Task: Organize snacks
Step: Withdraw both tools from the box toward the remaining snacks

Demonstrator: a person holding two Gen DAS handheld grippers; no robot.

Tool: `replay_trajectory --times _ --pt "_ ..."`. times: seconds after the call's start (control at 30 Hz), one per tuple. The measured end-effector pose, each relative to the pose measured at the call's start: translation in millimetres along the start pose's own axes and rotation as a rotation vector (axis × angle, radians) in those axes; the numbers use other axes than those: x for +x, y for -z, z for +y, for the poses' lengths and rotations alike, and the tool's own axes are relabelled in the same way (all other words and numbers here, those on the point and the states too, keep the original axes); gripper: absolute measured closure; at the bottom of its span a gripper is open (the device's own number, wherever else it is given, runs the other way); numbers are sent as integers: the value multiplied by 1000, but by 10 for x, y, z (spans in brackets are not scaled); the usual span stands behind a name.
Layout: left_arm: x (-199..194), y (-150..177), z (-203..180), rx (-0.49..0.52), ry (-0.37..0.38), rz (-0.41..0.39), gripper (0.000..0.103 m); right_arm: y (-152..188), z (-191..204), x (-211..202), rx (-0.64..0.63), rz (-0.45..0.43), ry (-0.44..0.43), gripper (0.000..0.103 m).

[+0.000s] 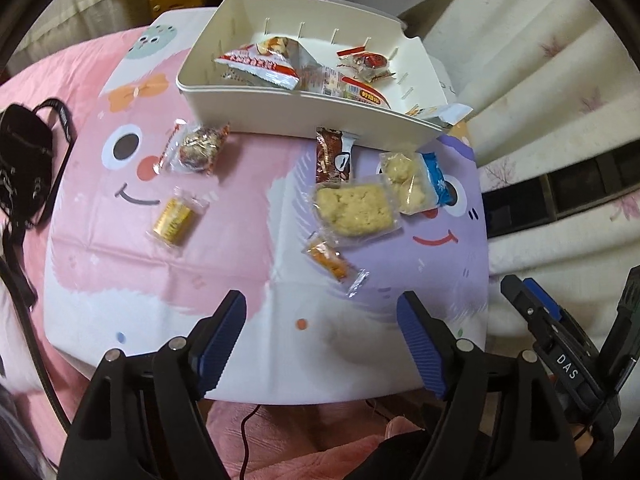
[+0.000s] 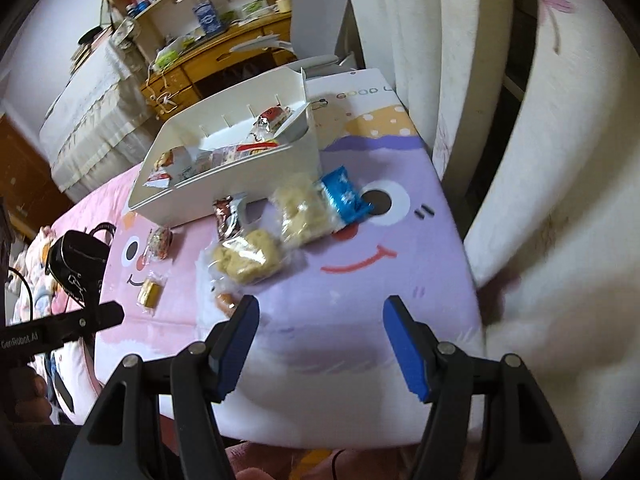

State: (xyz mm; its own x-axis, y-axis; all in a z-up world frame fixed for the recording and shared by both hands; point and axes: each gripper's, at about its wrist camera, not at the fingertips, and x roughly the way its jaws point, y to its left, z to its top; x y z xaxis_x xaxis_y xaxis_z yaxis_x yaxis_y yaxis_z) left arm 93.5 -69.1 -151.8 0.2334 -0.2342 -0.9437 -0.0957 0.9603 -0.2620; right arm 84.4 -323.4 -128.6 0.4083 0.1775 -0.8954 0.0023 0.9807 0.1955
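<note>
A white storage box [image 1: 280, 114] [image 2: 256, 184] stands at the far side of the cartoon-print table and holds several red and white snack packs [image 1: 260, 64]. Loose on the table lie a square rice cake [image 1: 354, 210] [image 2: 248, 260], a blue-ended cookie pack [image 1: 412, 180] [image 2: 316, 204], a brown bar [image 1: 332, 154], an orange snack [image 1: 332, 262], a gold-wrapped snack [image 1: 174, 218] [image 2: 149, 292] and a round nut ball pack [image 1: 198, 146]. My left gripper [image 1: 322, 308] is open and empty over the near table edge. My right gripper [image 2: 318, 312] is open and empty, also shown at the right in the left wrist view [image 1: 568, 296].
A black bag with straps [image 1: 24, 160] [image 2: 76, 264] lies left of the table. White flowered curtains [image 2: 540, 140] hang close on the right. A wooden desk with shelves [image 2: 224, 52] stands behind the box. A pink blanket [image 1: 24, 92] lies under the table.
</note>
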Motion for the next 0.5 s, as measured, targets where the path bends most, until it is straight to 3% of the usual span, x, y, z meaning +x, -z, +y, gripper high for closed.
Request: replay_trajectory --times 0.5 --pt "604 26 -202 -274 -107 77 26 -575 -430 533 -193 65 -78 38"
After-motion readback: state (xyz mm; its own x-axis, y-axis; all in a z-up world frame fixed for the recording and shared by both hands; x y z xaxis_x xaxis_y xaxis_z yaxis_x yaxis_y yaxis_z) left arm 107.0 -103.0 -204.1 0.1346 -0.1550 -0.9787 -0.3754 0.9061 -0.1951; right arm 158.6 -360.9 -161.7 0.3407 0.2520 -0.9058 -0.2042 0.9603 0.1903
